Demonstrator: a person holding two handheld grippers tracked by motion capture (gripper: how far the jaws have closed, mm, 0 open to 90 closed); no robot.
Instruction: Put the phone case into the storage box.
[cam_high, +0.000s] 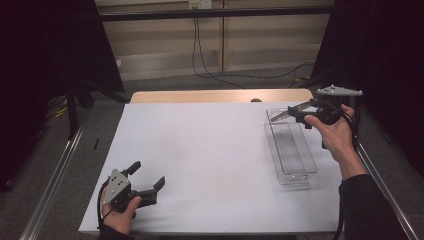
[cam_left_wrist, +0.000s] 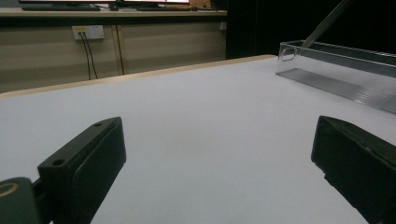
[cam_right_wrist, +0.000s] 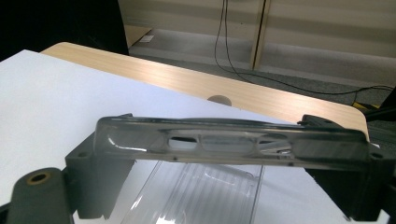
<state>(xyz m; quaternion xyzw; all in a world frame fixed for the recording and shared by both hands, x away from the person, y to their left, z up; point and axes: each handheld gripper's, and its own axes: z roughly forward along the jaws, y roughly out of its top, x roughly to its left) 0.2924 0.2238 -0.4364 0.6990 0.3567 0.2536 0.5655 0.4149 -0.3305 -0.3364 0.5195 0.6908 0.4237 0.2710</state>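
A long clear plastic tray (cam_high: 314, 167) lies on the white table cover at the right, lengthwise away from me. My right gripper (cam_high: 282, 114) is at its far end, held by a hand from the right. In the right gripper view the tray's end rim (cam_right_wrist: 224, 140) spans from one black jaw to the other, and the gripper (cam_right_wrist: 217, 119) is shut on it across its width. My left gripper (cam_high: 148, 172) rests low at the near left of the cover, open, with bare white surface between its jaws (cam_left_wrist: 219, 154). The tray (cam_left_wrist: 336, 74) lies far off to its right.
The white cover (cam_high: 200, 160) leaves a strip of wooden tabletop (cam_high: 215, 96) bare along the far edge, with a round hole (cam_high: 256, 100) in it. Metal rails (cam_high: 55, 175) run along both sides of the table. Cables (cam_high: 210, 70) lie on the floor beyond.
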